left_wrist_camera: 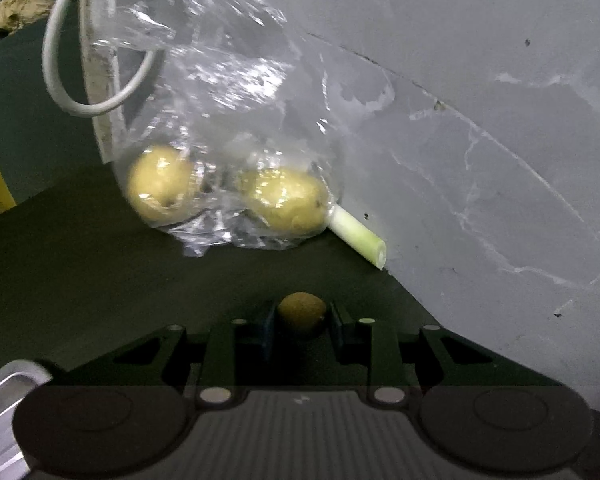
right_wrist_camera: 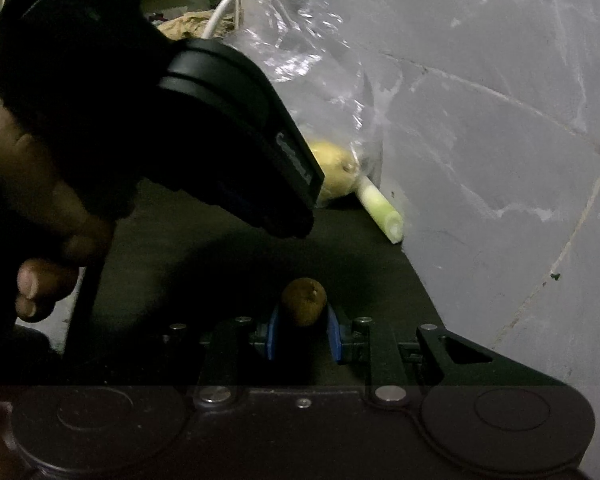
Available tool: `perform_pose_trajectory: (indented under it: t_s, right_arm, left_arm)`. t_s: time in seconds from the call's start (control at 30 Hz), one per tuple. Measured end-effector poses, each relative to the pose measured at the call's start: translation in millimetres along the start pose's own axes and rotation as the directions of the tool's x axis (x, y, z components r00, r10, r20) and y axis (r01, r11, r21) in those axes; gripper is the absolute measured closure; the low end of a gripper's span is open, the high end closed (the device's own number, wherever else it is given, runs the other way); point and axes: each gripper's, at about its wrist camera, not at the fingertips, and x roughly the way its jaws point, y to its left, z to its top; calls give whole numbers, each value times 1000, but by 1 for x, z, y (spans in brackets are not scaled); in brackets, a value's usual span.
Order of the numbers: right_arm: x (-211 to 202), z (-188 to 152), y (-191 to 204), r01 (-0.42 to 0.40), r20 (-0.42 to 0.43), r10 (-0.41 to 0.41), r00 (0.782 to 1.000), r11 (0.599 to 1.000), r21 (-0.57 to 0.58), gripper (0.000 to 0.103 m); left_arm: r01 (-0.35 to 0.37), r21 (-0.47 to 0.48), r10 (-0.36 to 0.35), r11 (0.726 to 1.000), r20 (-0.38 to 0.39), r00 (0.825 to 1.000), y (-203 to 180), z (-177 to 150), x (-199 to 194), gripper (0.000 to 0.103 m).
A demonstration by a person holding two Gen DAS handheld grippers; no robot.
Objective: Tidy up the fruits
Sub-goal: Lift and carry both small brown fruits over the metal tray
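between hand-held gripper pads: brown fruit

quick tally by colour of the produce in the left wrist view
yellow fruit, inside the clear bag: 2
brown fruit, in the left gripper: 1
pale green stalk, beside the bag: 1
total: 4

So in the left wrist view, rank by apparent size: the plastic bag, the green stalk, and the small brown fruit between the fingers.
1. Plastic bag, by far the largest.
2. Green stalk.
3. Brown fruit; it sits nearer the camera, so ranks 2 and 3 are unsure.
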Motion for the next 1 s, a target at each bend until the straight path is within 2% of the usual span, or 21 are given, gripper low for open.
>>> perform_pose_trajectory:
  t_s: [0.17,0.47,0.67,1.0]
  right_arm:
    - [-9,6,16,-21,22,22,1000,1000,-18,76]
    - [-32,10,54,-73,53,75,996,996,-47,77]
    - [-50,11,83,-109,68,115,991,991,-80,77]
    - [-70,7,125,-147,66,155,986,983,-114,76]
  left_arm:
    - [-21,-25,22,999,24,999,11,-6,-26,72]
    - [-84,-96,90,992,63,994,53,-22,-83,72]
    - [-121,-165,138,979,93,986,82,-42,-117,72]
    - [-167,-274,201,947,100,974,120,-83,-162,72]
